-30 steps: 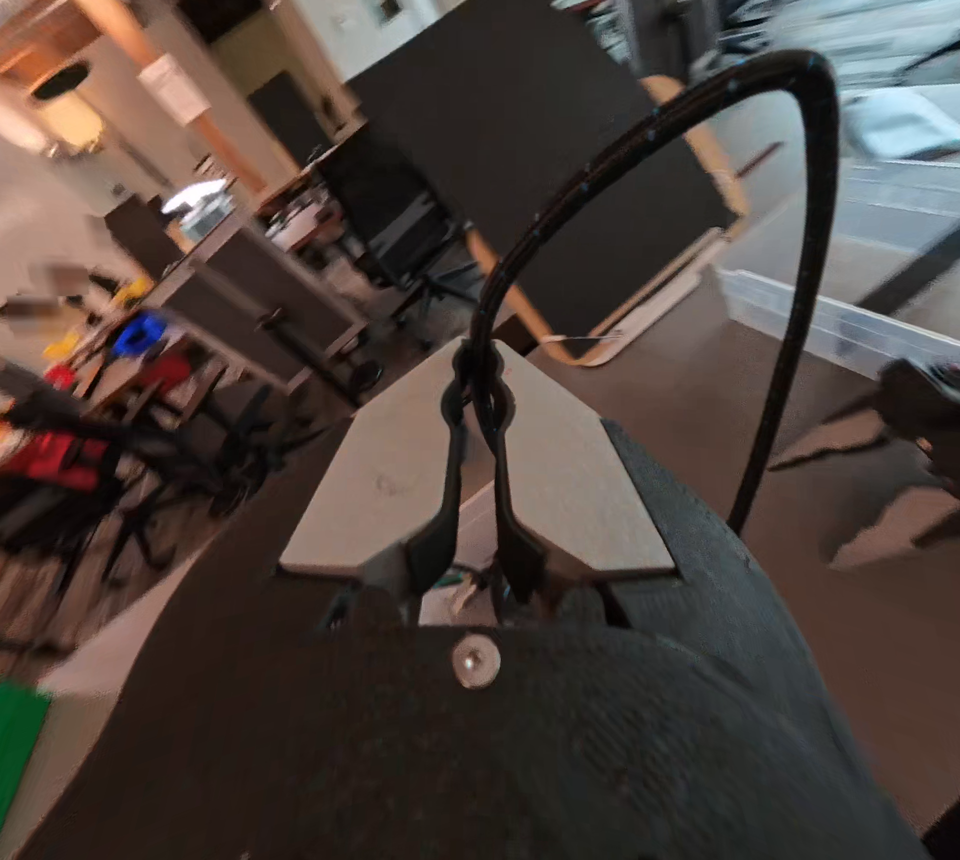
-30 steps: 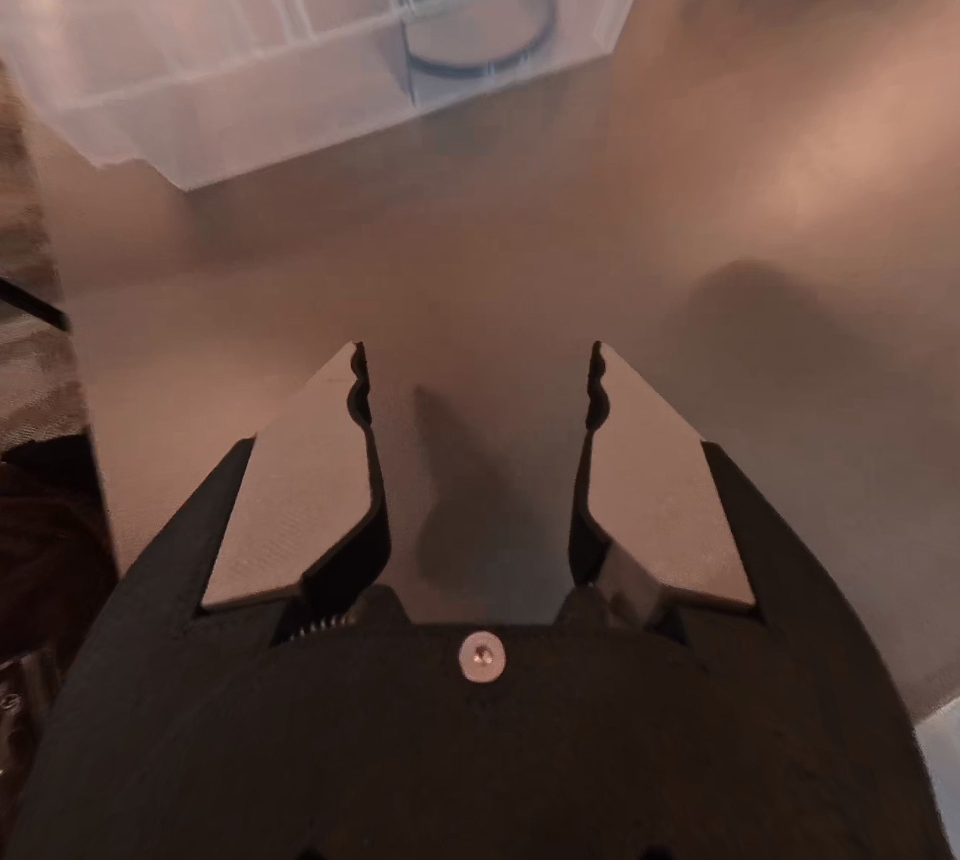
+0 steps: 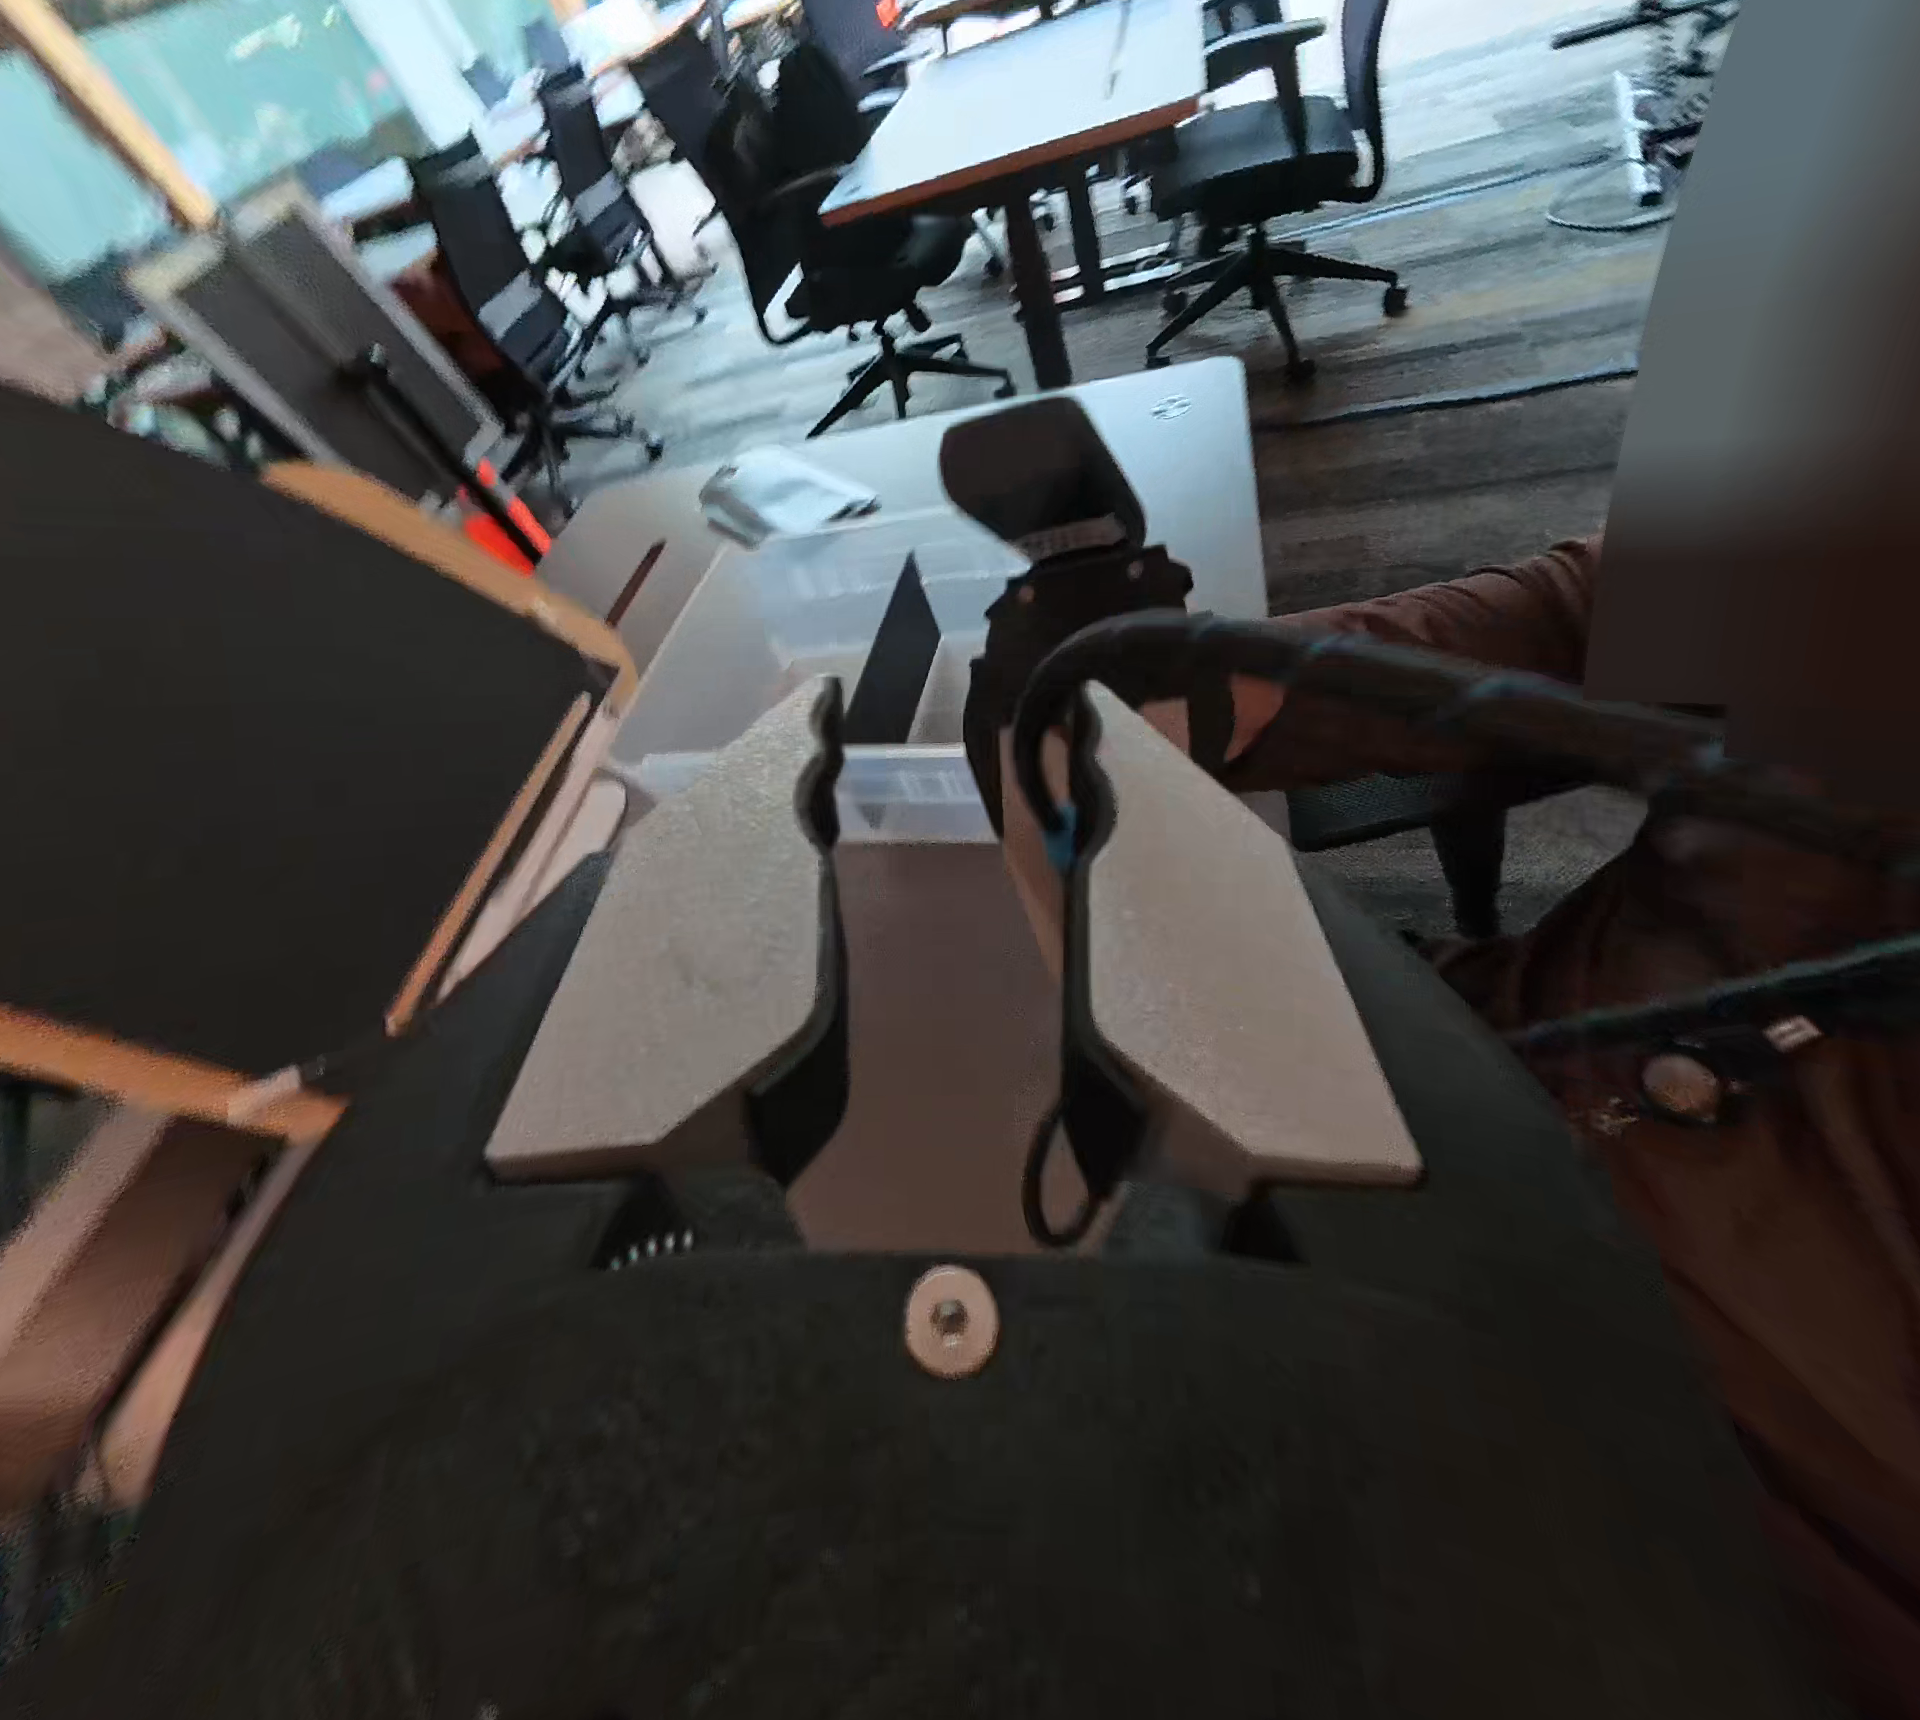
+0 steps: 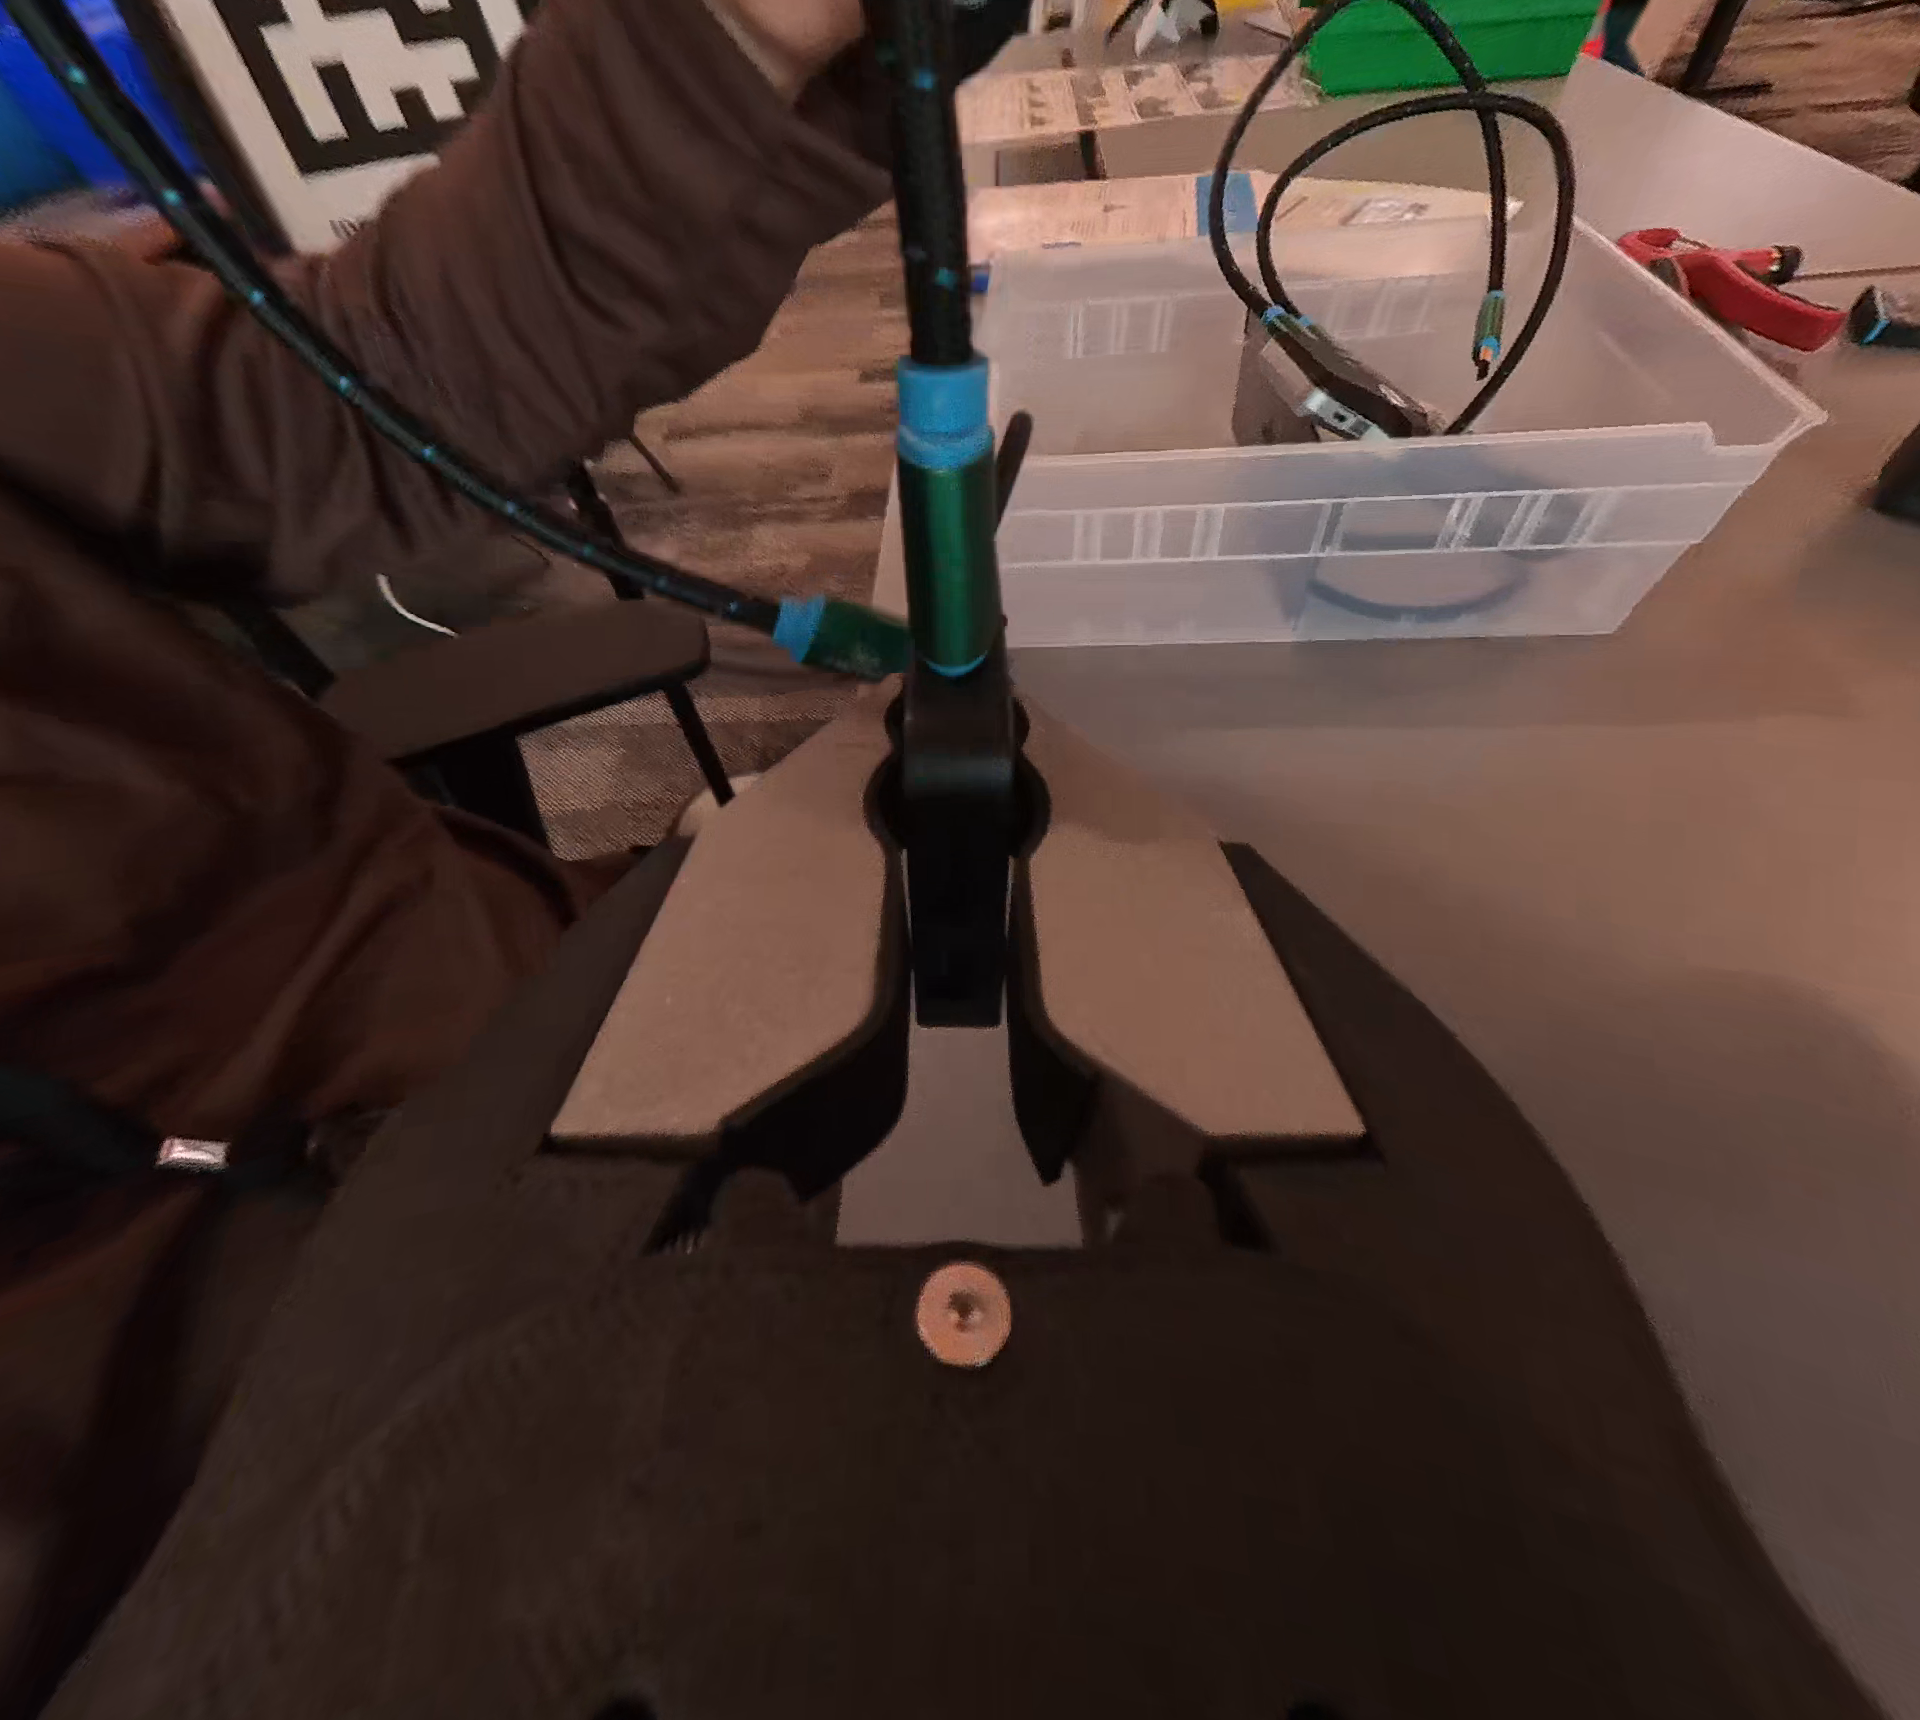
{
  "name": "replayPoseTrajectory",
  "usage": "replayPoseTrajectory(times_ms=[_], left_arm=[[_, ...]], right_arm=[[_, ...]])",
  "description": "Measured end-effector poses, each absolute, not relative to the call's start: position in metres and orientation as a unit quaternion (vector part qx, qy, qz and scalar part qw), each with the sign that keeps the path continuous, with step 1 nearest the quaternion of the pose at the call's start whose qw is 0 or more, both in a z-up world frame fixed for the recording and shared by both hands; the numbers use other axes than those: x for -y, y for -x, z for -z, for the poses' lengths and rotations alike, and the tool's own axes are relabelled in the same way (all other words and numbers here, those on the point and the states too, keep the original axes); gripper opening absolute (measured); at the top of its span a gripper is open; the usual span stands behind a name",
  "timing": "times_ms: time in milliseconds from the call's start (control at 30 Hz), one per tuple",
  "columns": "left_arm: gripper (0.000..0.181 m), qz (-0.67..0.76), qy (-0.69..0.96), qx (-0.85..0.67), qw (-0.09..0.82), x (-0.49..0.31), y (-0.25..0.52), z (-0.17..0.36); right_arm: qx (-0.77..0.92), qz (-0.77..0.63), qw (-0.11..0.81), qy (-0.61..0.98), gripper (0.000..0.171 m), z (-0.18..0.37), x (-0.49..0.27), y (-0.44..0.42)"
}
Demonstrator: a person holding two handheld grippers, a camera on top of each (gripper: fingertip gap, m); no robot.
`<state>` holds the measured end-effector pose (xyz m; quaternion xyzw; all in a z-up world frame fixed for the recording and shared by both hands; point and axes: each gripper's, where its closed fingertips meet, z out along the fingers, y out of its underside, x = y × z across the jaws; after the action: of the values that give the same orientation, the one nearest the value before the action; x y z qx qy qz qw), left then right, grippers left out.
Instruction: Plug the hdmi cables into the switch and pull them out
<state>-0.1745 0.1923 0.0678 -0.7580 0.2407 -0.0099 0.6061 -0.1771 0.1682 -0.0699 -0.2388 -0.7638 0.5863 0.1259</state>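
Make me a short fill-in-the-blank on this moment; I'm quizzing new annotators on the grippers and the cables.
1. The right gripper is ___ on the black switch.
2. The left gripper is ___, its jaws apart.
3. The plug standing in the switch's far end has a ___ metal shell.
4. Beyond the clear bin lies a tool with ___ handles.

Missing words: shut; open; green; red.

Your braided HDMI cable [image 4: 928,143] is black flecked with blue, its plug shell [image 4: 948,564] green with a blue collar. You wear a brown sleeve [image 4: 499,257]. The switch [image 4: 956,839] is black, the far crate [image 4: 1455,23] green.
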Motion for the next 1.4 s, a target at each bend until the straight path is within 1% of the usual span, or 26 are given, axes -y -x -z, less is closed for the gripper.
replayPoseTrajectory(times_ms=[67,100,133,200,267,367,467,567,600,633,733,1067,1133,1167,1200,1233,1400], left_arm=[[0.051,0.003,0.789,-0.184,0.586,-0.188,0.196,-0.051],[0.059,-0.003,0.804,-0.163,0.572,-0.184,0.205,-0.039],[0.062,-0.004,0.817,-0.145,0.558,-0.180,0.211,-0.025],[0.065,0.012,0.839,-0.123,0.530,-0.171,0.215,0.005],[0.064,0.039,0.846,-0.122,0.518,-0.169,0.207,0.029],[0.062,0.089,0.831,-0.140,0.531,-0.177,0.184,0.046],[0.073,0.158,0.808,-0.149,0.548,-0.187,0.163,0.055],[0.063,0.169,0.792,-0.150,0.567,-0.197,0.155,0.059],[0.056,0.172,0.787,-0.152,0.572,-0.200,0.152,0.058],[0.043,0.169,0.784,-0.156,0.577,-0.202,0.150,0.058],[0.041,0.136,0.789,-0.150,0.579,-0.206,0.155,0.059],[0.039,0.135,0.790,-0.144,0.581,-0.206,0.148,0.059],[0.036,0.138,0.783,-0.139,0.590,-0.204,0.148,0.055],[0.030,0.142,0.778,-0.135,0.597,-0.202,0.148,0.053],[0.022,0.152,0.769,-0.136,0.606,-0.199,0.146,0.050],[0.020,0.161,0.760,-0.132,0.616,-0.198,0.145,0.047],[0.021,0.154,0.754,-0.124,0.626,-0.199,0.143,0.052]], right_arm=[[0.754,-0.598,0.119,0.244,0.010,0.067,-0.174,0.178],[0.748,-0.605,0.120,0.245,0.010,0.064,-0.177,0.179],[0.740,-0.615,0.120,0.246,0.010,0.060,-0.179,0.179],[0.725,-0.635,0.113,0.240,0.011,0.052,-0.180,0.177],[0.720,-0.646,0.102,0.232,0.011,0.049,-0.179,0.174],[0.713,-0.659,0.101,0.219,0.011,0.046,-0.173,0.172],[0.692,-0.686,0.088,0.207,0.011,0.037,-0.168,0.168],[0.686,-0.692,0.086,0.207,0.011,0.036,-0.165,0.168],[0.688,-0.688,0.090,0.211,0.011,0.039,-0.164,0.170],[0.691,-0.684,0.097,0.214,0.011,0.042,-0.164,0.172],[0.691,-0.681,0.106,0.218,0.011,0.043,-0.167,0.176],[0.720,-0.654,0.103,0.208,0.012,0.042,-0.171,0.166],[0.701,-0.678,0.079,0.205,0.015,0.036,-0.172,0.163],[0.685,-0.698,0.060,0.201,0.019,0.030,-0.173,0.161],[0.668,-0.717,0.042,0.196,0.018,0.025,-0.173,0.159],[0.657,-0.728,0.029,0.195,0.016,0.023,-0.173,0.159],[0.631,-0.750,-0.020,0.199,0.013,0.026,-0.170,0.162]])
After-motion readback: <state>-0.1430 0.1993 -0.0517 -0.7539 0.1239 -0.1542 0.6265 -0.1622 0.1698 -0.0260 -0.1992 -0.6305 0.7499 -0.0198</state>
